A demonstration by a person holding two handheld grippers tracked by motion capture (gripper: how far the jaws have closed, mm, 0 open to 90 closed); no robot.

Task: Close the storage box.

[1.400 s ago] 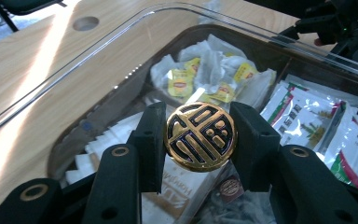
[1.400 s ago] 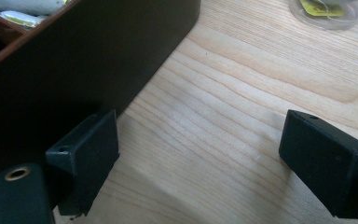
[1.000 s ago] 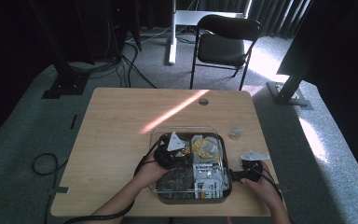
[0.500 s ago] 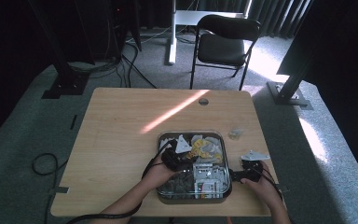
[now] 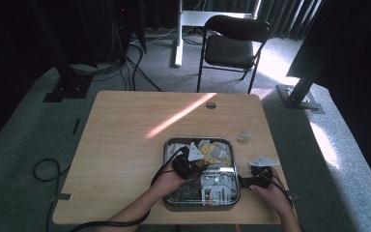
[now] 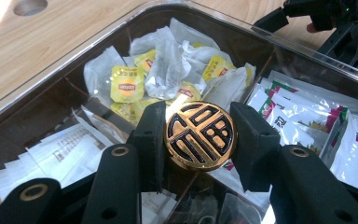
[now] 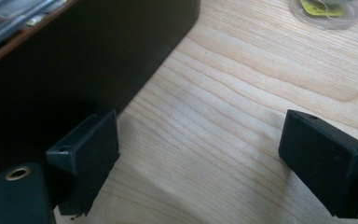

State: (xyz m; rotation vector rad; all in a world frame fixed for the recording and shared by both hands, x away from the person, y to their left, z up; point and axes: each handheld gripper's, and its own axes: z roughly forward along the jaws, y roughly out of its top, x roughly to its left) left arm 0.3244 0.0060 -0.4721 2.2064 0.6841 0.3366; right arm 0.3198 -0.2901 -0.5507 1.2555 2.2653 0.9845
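Left claw (image 6: 199,140) clamped on gold round knob (image 6: 200,135) of clear lid (image 6: 98,44), lid lying over dark box (image 5: 166,203) at near right of counter (image 5: 121,140); step judged: seating lid. Next move: let knob go once lid sits flush. Yellow tea bags (image 6: 127,84) carry red logo, unreadable. Right claw (image 7: 200,172) gaping, empty, beside box's right wall

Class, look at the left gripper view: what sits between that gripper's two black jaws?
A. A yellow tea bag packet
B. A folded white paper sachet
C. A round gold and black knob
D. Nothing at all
C: the left gripper has its pads pressed on either side of a round gold and black knob, which sits on the clear lid over the tea box.
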